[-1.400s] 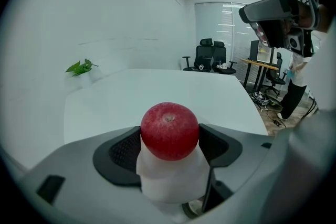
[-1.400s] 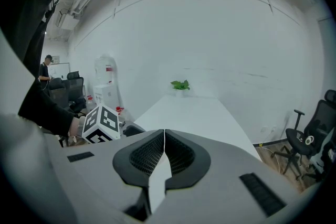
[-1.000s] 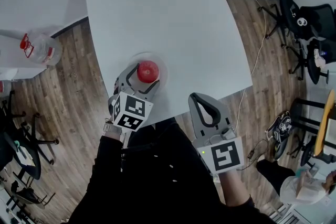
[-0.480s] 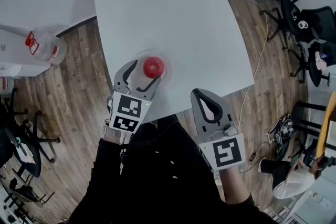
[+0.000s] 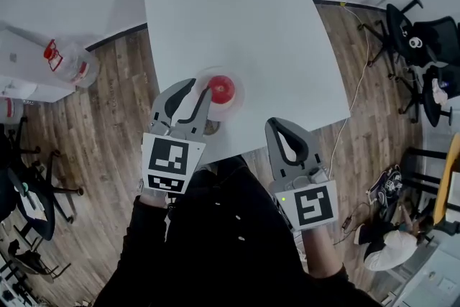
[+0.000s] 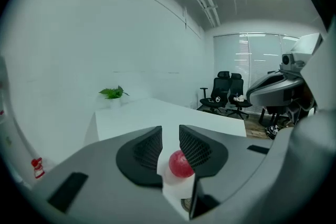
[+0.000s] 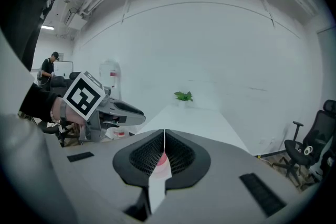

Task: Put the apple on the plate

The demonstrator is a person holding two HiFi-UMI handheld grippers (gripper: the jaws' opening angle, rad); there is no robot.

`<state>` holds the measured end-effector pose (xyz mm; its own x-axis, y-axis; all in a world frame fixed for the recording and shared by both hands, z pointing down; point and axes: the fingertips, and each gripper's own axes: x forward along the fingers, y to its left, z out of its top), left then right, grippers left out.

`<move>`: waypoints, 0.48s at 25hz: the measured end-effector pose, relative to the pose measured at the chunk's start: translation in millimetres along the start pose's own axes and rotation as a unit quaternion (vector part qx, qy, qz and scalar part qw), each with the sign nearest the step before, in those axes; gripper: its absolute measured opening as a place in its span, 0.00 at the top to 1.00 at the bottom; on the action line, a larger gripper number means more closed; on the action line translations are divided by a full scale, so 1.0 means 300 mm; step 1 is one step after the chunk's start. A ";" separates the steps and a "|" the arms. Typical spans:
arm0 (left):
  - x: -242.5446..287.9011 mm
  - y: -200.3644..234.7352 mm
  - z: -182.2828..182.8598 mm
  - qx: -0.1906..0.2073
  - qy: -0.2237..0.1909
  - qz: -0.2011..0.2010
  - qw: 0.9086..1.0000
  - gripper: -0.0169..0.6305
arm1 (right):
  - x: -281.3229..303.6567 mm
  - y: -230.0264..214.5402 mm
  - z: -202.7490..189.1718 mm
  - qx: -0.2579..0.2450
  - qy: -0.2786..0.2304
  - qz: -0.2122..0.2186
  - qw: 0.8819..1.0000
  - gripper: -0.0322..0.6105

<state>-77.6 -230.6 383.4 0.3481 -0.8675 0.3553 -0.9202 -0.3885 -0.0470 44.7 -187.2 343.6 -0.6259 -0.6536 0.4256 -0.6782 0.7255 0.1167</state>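
The red apple (image 5: 221, 88) rests on a clear round plate (image 5: 238, 103) near the front edge of the white table (image 5: 230, 11). My left gripper (image 5: 198, 88) hovers just left of the apple and above it. Its jaws are closing, a narrow gap remains, and nothing is between them. In the left gripper view the apple (image 6: 181, 164) shows through that gap, lying beyond the left gripper (image 6: 170, 136). My right gripper (image 5: 277, 126) hangs off the table's front edge, shut and empty. In its own view the right gripper (image 7: 164, 150) shows the jaws pressed together.
A small potted plant (image 6: 114, 93) stands at the table's far end. A water jug (image 5: 68, 61) sits on the wooden floor at the left. Office chairs (image 5: 424, 32) and a cable lie at the right, with a person (image 5: 392, 248) at the lower right.
My left gripper drew back from around the apple, rose, and its jaws narrowed from wide open. The apple stays on the plate. The right gripper barely shifted.
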 end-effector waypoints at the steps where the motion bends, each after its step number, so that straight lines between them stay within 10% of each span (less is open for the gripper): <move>1: -0.017 0.000 0.015 0.002 -0.005 0.003 1.000 0.83 | -0.003 0.005 0.006 -0.001 -0.004 0.000 1.000 0.89; 12: -0.204 -0.052 0.131 0.034 -0.042 0.002 0.999 0.92 | -0.057 0.060 0.060 -0.008 -0.034 -0.013 0.999 0.88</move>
<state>-77.6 -183.8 325.8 0.3608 -0.8908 0.2762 -0.9084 -0.4028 -0.1125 36.2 -166.9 322.1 -0.6330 -0.6857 0.3593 -0.6892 0.7105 0.1419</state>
